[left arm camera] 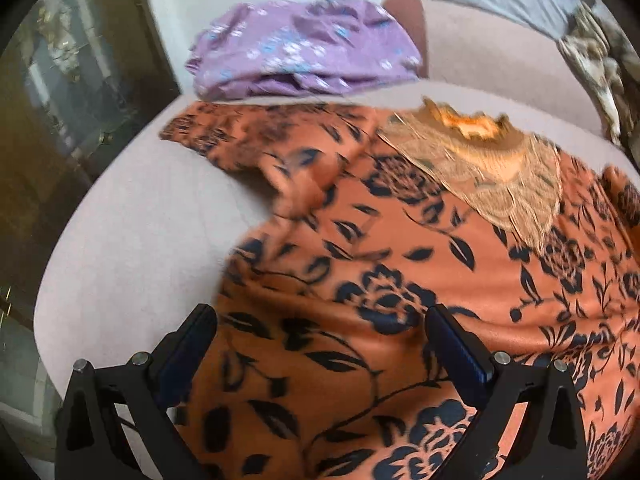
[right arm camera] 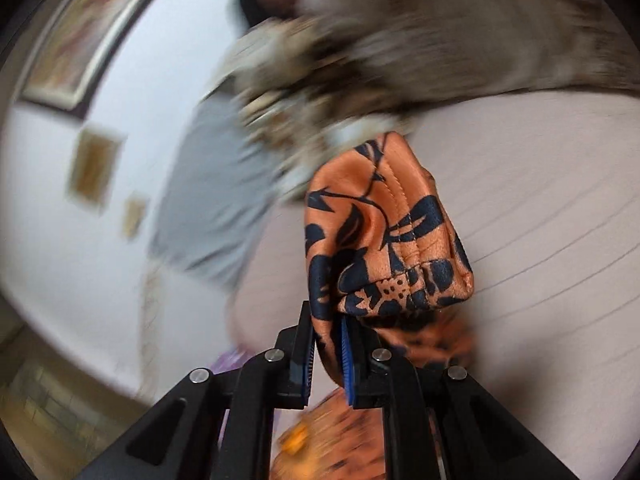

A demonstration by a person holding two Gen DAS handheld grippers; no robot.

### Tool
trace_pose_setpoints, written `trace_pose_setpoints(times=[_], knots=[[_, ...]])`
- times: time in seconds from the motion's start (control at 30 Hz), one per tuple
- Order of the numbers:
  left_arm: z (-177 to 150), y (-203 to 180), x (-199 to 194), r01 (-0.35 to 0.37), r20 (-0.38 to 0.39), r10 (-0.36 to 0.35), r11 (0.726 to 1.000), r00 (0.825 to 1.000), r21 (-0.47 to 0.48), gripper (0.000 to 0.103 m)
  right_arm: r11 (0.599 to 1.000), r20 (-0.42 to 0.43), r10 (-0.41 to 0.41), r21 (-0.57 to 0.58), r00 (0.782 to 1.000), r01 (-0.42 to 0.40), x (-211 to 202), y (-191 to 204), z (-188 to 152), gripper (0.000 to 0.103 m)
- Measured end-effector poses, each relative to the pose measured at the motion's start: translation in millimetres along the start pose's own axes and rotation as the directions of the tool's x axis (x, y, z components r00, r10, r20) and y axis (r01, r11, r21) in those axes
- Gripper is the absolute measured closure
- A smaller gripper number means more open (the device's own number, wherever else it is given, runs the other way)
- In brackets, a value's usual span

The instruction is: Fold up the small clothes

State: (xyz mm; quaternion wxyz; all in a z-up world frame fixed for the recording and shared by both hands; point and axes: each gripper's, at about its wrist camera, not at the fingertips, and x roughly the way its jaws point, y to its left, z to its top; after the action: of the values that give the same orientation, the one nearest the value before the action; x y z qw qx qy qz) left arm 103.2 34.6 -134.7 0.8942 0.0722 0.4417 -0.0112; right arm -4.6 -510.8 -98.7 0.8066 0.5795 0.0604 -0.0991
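My left gripper [left arm camera: 320, 320] is spread wide and holds nothing; its two fingers frame the lower part of the orange dress [left arm camera: 400, 280], which lies spread across the pale pink sofa cushion [left arm camera: 140, 232] and fills the centre and right of the left wrist view. The dress is orange with a dark blue flower and leaf print, and a tan lace yoke [left arm camera: 480, 176] sits at its neckline in the upper right of the frame. One sleeve [left arm camera: 224, 140] reaches toward the upper left, lying flat on the cushion. Beyond it, at the top centre, a purple flowered garment [left arm camera: 304, 48] sits in a folded heap, apart from the dress. A dark wooden cabinet [left arm camera: 80, 80] stands at the left edge.

My right gripper [right arm camera: 328, 340] is closed narrow on a fold of the same orange dress [right arm camera: 380, 232]; the cloth bunches up above the fingers in the centre of the right wrist view, a stitched hem showing. Behind it lie the pink sofa [right arm camera: 540, 220] on the right, a blurred brown patterned throw [right arm camera: 400, 40] across the top, and framed pictures [right arm camera: 96, 168] on the white wall at left.
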Motion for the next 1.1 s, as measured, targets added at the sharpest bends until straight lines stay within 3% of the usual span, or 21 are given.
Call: trace_pose_setpoints(times=[0.13,0.23,0.27,0.3,0.37,0.43,0.47,0.5,0.57,0.67,0.73,0.8,0.87,0.93,1.03,1.1], knots=[[2.2,24.1,-9.1,-0.008,0.020,0.010,0.997,1.000,-0.071,0.000,0.984,-0.160,0.105,-0.123,0.981,-0.125,31.1,77.8,-68.7,0.091],[3.0,42.4,-13.1,-0.024,0.030,0.028,0.992,0.999,-0.126,0.000,0.967,-0.319,0.145,-0.156,0.937,-0.203,62.4,113.7,-128.4,0.086],[3.1,46.6,-13.7,-0.030,0.032,0.035,0.989,0.999,-0.144,0.000,0.961,-0.382,0.157,-0.155,0.911,-0.230,71.3,122.4,-152.0,0.078],[3.1,53.6,-14.8,-0.034,0.034,0.041,0.985,0.999,-0.166,0.000,0.955,-0.445,0.172,-0.144,0.879,-0.260,80.9,128.7,-172.5,0.044],[4.6,59.5,-14.1,-0.037,0.037,0.045,0.981,0.998,-0.192,0.000,0.946,-0.564,0.224,-0.071,0.795,-0.317,93.6,135.5,-213.9,0.005],[5.0,64.5,-15.0,-0.027,0.041,0.037,0.976,0.998,-0.214,0.000,0.934,-0.603,0.263,-0.038,0.753,-0.356,92.7,138.8,-234.0,0.005],[4.8,66.3,-16.1,-0.023,0.046,0.034,0.975,0.998,-0.222,0.000,0.931,-0.612,0.258,-0.050,0.747,-0.363,90.8,139.7,-236.6,0.005],[5.4,65.9,-16.6,-0.019,0.052,0.031,0.974,0.998,-0.224,0.000,0.930,-0.608,0.246,-0.072,0.755,-0.361,87.0,138.7,-236.5,0.005],[7.8,62.2,-18.3,0.000,0.069,0.016,0.975,0.998,-0.221,0.000,0.933,-0.573,0.205,-0.131,0.793,-0.336,78.5,130.5,-222.1,0.005],[15.9,48.2,-21.2,0.043,0.109,-0.023,0.982,0.994,-0.184,0.000,0.949,-0.502,0.061,-0.239,0.863,-0.206,63.2,115.4,-201.5,0.007],[26.8,35.9,-21.6,0.107,0.128,-0.088,0.982,0.988,-0.155,0.001,0.945,-0.459,-0.036,-0.304,0.888,-0.119,62.3,99.0,-187.3,0.015],[38.8,21.0,-19.8,0.194,0.142,-0.177,0.974,0.974,-0.117,0.010,0.939,-0.429,-0.120,-0.341,0.895,-0.038,61.9,78.0,-165.3,0.031],[49.9,4.2,-11.0,0.248,0.130,-0.239,0.967,0.962,-0.059,0.043,0.951,-0.410,-0.182,-0.304,0.894,0.055,64.9,46.7,-144.1,0.047],[59.4,-9.3,6.0,0.288,0.088,-0.284,0.957,0.955,-0.039,0.065,0.969,-0.417,-0.189,-0.228,0.889,0.099,73.3,21.5,-128.8,0.055],[63.7,-11.8,34.8,0.330,0.019,-0.330,0.940,0.944,-0.091,0.066,0.976,-0.433,-0.203,-0.162,0.878,0.146,84.8,-0.5,-117.9,0.056],[60.5,-9.6,47.7,0.302,-0.016,-0.305,0.948,0.952,-0.099,0.065,0.973,-0.451,-0.217,-0.170,0.866,0.155,93.3,-4.7,-119.3,0.056]])
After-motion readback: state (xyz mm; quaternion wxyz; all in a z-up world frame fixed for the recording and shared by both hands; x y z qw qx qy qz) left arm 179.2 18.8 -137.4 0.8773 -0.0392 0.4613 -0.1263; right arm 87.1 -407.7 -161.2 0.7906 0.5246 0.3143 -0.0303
